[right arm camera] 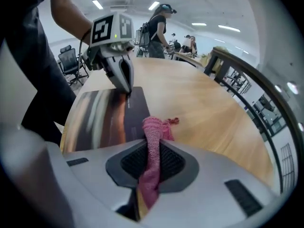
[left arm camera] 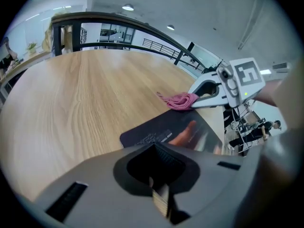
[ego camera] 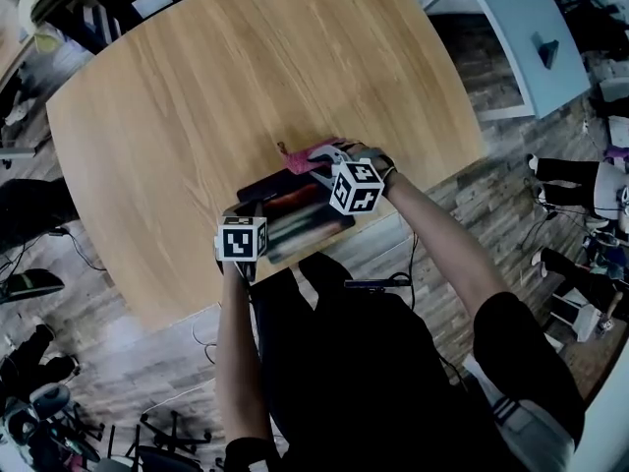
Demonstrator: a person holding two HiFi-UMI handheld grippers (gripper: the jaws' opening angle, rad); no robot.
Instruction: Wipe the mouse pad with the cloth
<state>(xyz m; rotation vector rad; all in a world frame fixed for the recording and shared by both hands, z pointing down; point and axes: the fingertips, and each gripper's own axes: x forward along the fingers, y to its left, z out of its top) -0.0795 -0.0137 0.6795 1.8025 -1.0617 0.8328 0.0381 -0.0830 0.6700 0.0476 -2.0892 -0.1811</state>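
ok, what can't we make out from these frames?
Print on the mouse pad: left gripper view, too small and blurred.
Whether the left gripper tongs pinch or just press the pad: own body hides the tips in its view.
How much of the cloth sits on the pad: right gripper body covers its near part; head view too small.

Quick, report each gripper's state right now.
Left gripper: closed, pinching the edge of the dark rectangular mouse pad.
Right gripper: closed on the pink knitted cloth.
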